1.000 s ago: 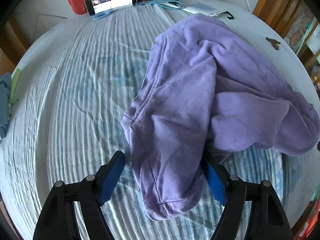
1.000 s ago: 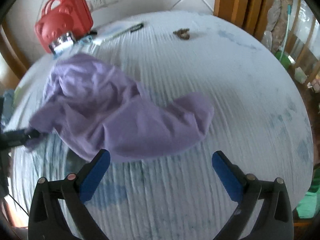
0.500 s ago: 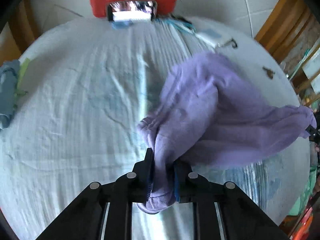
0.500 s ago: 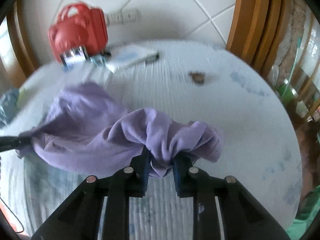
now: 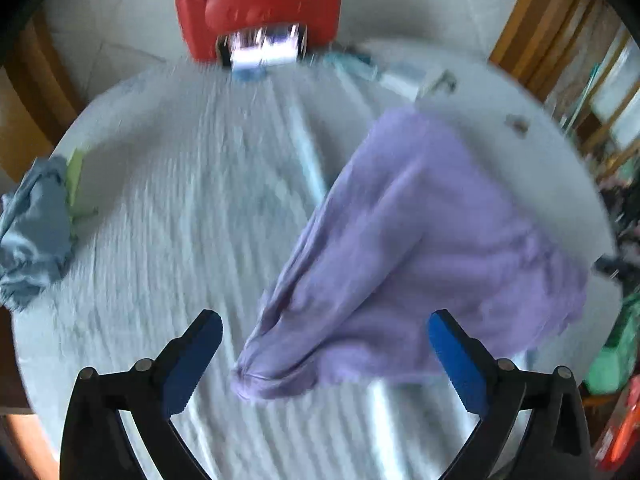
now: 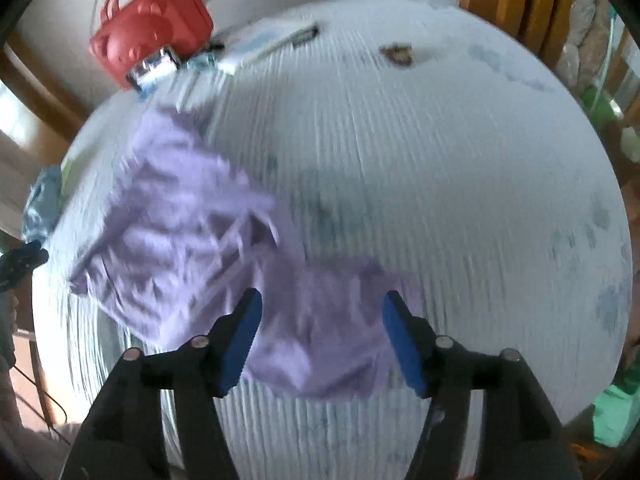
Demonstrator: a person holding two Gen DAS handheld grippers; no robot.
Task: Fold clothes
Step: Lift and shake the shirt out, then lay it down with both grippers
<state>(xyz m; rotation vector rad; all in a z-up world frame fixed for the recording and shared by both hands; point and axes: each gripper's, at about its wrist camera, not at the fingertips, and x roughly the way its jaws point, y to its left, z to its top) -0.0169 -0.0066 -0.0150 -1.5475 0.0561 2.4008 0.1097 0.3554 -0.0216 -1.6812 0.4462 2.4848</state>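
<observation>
Both pictures are blurred, so fine detail is lost. The left tongs (image 5: 324, 350) stand wide open, blue pads well apart, gripping nothing. The right tongs (image 6: 322, 338) are open too, less widely, and also hold nothing.

A purple garment (image 5: 420, 248) lies crumpled on the worktop (image 5: 180, 208), which is round and covered with a pale, ribbed cloth. In the left view the garment spreads from about the middle of the worktop toward the right edge, with one bunched corner lying between the left tongs' pads, nearer the viewer. I cannot tell whether that corner touches either pad. In the right view the garment (image 6: 192, 240) stretches from the far left side down toward the near edge, and its nearest fold lies between the right tongs' open pads.

At the far edge of the worktop stands a red case (image 5: 260, 4), with a phone (image 5: 264, 46) propped against its front. The case (image 6: 148, 28) appears at the far left in the right view. Just beside it, along the far edge, lie a few small flat things that are too blurred to name. A small brown scrap (image 6: 398, 54) sits alone near the far edge, well apart from the garment. At the left edge a blue cloth (image 5: 34, 232) lies heaped, with something pale green just beside it.
</observation>
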